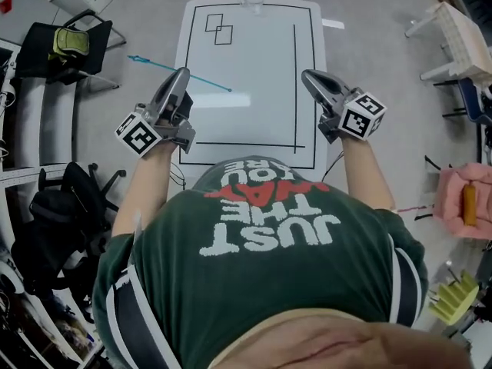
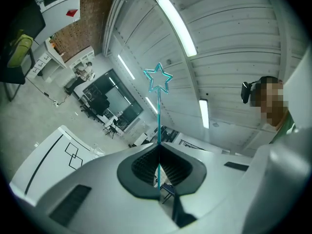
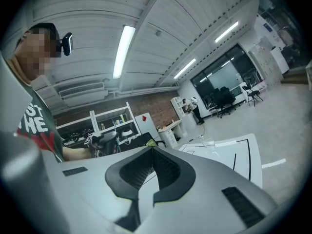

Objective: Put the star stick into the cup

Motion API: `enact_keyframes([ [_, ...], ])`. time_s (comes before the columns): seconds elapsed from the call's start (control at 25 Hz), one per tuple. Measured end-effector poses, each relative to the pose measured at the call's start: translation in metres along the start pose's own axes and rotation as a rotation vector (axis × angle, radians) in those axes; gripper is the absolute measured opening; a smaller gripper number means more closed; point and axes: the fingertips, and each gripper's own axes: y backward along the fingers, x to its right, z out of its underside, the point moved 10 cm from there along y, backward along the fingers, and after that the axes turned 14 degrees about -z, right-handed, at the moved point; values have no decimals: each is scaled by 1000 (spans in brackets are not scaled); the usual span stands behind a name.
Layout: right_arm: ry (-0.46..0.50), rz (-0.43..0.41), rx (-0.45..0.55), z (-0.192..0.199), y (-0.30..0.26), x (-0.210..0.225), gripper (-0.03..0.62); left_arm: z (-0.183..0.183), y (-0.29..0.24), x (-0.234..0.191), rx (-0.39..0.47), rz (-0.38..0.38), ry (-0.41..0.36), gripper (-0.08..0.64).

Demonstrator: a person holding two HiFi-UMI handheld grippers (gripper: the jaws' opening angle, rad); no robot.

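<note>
Grey workshop floor (image 1: 369, 44) all round. A white table (image 1: 254, 60) marked with black lines stands in the middle. A person in a green printed T-shirt (image 1: 269, 237) is at its near end, a gripper in each hand. A black chair (image 1: 65, 44) sits off to the left with something yellow-green on it.

Left gripper (image 1: 183, 73): held by the table's left edge, fingers (image 2: 141, 167) clenched. The star stick (image 1: 207, 84) is pinched between them, right at the tips.
- Head view: the thin teal stick crosses the fingertips on a slant. Its star end (image 1: 133, 58) pokes out past the table's left edge, over the floor. The plain end lies over the table top, inside the black outline.
- Left gripper view: the stick rises straight out of the seam where the two fingers meet, with the star outline at its top against the ceiling. A short length also shows in the gap behind the tips.

Right gripper (image 1: 307, 75): over the right side of the table, beside the long black line. Its fingers (image 3: 168, 172) are closed tip to tip with nothing between them. It is well apart from the stick.

Cup (image 3: 206, 143): clear, standing at the far end of the table. It is well apart from both grippers and from the stick.
</note>
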Motion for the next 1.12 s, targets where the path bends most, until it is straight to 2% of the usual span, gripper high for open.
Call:
enact_keyframes([
  [0.2, -17, 76, -16, 10, -33, -1, 34, -19, -10, -46, -6, 43, 15, 12],
  [0.48, -7, 113, -37, 0, -74, 15, 34, -52, -45, -94, 19, 56, -17, 12],
  [0.92, 71, 120, -31, -46, -110, 121, 34, -74, -156, -147, 39, 40, -72, 12],
  [1.12, 97, 118, -30, -55, -128, 175, 34, -74, -217, -169, 38, 55, -110, 12],
])
